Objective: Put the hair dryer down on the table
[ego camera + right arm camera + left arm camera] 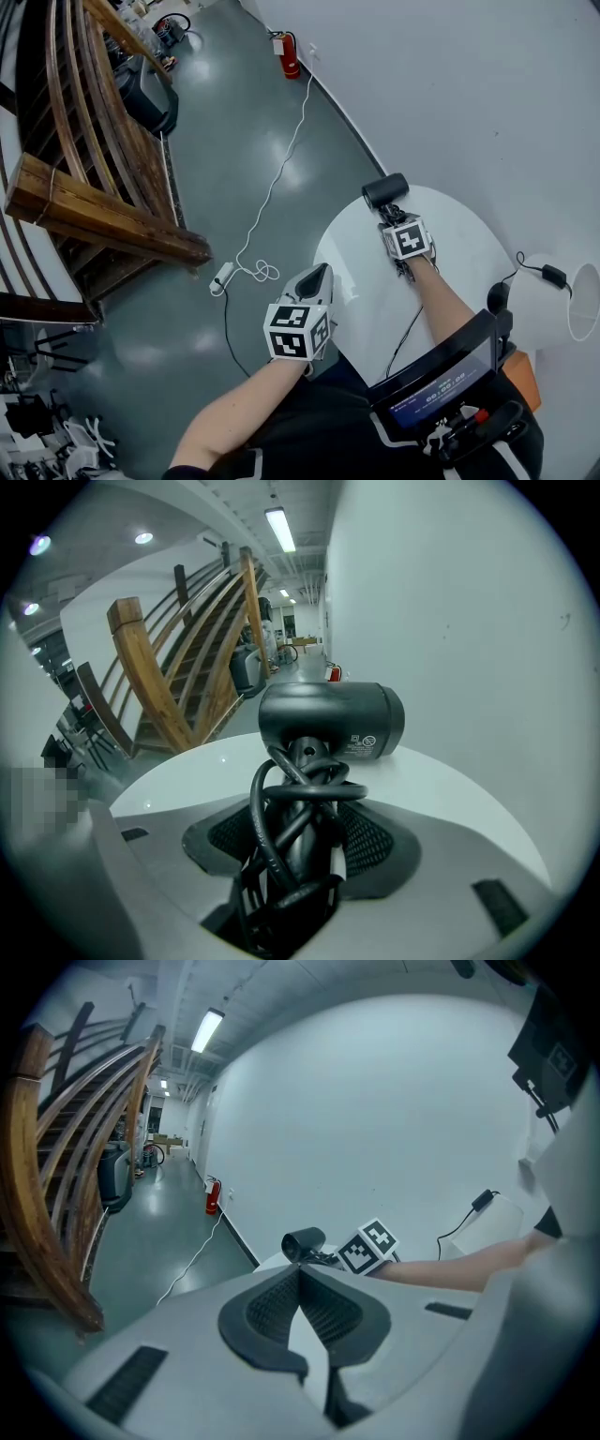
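closest in, the left gripper (300, 1274) hangs just off the near edge of the round white surface (469, 253). its fingers (272, 1312) are pressed together at the tips with nothing in them, so it's basically a spectator right now.

further out, the right gripper (305, 822) is over the surface, and its fingers (375, 841) are pinching the handle of the hair dryer (330, 720). the black cord (281, 808) is wound around that handle in a messy bundle, so they're squeezing cord and handle together. the dryer's barrel pokes out past the fingertips, sideways, towards the far edge of the surface. honestly can't tell whether any part of it is touching the top yet, it looks like it's just above.

so my read: it's the carry/lowering step, and the dryer hasn't been released. next move would be lowering it until the barrel and handle rest on the white top, a bit in from that far rim so it doesn't roll off, then spreading the fingers and backing out straight so the cord loops don't snag.

beyond that it's just grey floor with a white cable (272, 187), a wooden staircase (103, 216) and a fire extinguisher (289, 56) by the wall.
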`<state>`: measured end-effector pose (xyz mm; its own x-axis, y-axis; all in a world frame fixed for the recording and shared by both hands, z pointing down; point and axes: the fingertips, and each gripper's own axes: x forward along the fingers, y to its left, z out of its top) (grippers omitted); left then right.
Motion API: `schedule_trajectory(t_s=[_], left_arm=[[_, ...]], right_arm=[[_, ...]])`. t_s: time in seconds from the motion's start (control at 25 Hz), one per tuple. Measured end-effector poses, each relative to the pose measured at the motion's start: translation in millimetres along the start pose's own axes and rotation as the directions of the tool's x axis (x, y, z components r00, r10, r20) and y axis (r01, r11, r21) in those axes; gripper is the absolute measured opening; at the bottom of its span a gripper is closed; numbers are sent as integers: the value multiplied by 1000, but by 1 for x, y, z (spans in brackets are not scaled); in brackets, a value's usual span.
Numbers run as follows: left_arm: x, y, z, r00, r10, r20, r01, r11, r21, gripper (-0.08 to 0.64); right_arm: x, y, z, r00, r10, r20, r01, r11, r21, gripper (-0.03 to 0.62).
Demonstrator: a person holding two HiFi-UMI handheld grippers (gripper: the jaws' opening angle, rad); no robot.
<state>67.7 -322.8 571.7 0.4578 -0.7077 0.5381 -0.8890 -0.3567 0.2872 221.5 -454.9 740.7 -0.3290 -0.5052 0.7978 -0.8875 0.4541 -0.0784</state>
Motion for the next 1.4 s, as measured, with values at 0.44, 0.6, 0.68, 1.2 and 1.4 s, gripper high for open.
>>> schedule_trajectory(t_s=[0.44, 0.6, 0.68, 1.2, 1.4], left_arm=[[-9, -2, 0, 1000, 10, 16, -10, 1000, 8, 5], [-15, -1, 4, 1000, 6, 28, -7, 1000, 1, 6], [-17, 1, 12, 999, 8, 53, -8, 1000, 1, 6], [-18, -7, 29, 991, -106, 81, 98, 990, 101, 6], [-25, -10, 53, 978, -162, 129, 143, 979, 144, 5]], right_arm=[[1, 1, -2, 1000, 21, 2, -21, 1000, -5, 249], [0, 9, -2, 998, 60, 9, -59, 998, -38, 297], [-2, 9, -2, 998, 62, 19, -61, 997, -40, 304], [-60, 10, 15, 992, -16, 122, 18, 1000, -13, 304], [-104, 14, 31, 975, -65, 213, 65, 998, 8, 302]])
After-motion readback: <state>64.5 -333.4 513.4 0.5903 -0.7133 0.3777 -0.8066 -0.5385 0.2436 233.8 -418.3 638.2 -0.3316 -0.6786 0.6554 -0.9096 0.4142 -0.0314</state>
